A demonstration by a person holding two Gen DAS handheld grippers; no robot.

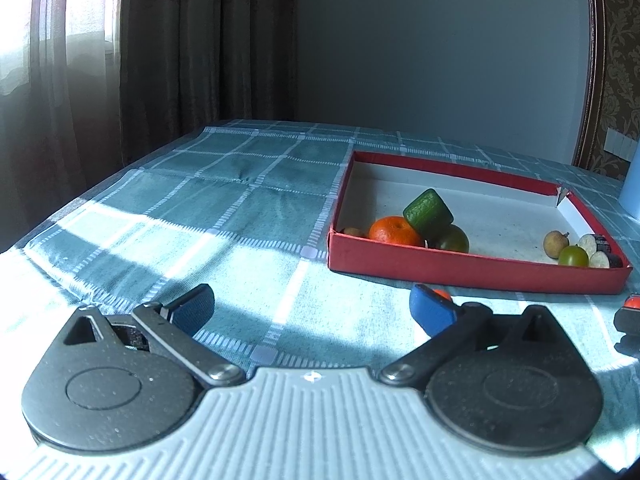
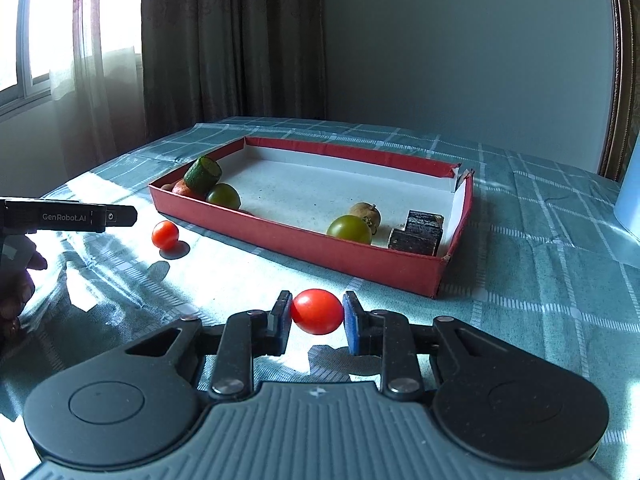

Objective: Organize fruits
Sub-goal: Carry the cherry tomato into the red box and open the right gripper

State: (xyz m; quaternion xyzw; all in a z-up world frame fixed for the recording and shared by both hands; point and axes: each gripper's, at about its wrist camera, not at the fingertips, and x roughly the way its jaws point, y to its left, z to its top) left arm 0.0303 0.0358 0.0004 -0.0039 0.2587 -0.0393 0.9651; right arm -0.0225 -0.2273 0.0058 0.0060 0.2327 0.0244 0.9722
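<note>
A red box tray (image 1: 472, 269) (image 2: 304, 242) lies on the checked cloth. Its left end holds an orange (image 1: 394, 231), a green cucumber chunk (image 1: 428, 209) (image 2: 203, 175) and a green fruit (image 1: 454, 239) (image 2: 224, 196). Its right end holds a brown fruit (image 1: 555, 243) (image 2: 366, 213), a green fruit (image 1: 573, 256) (image 2: 349, 229) and dark eggplant pieces (image 1: 598, 244) (image 2: 418, 232). My right gripper (image 2: 317, 313) is shut on a red tomato (image 2: 317, 311) just above the cloth, in front of the tray. A second red tomato (image 2: 165, 234) lies on the cloth, partly hidden behind my right fingertip in the left wrist view (image 1: 442, 294). My left gripper (image 1: 312, 306) is open and empty.
The table carries a teal checked cloth (image 1: 224, 200). Curtains and a window stand at the back left. A pale blue object (image 2: 630, 196) stands at the right edge. The left gripper's body (image 2: 68, 216) shows at the left of the right wrist view.
</note>
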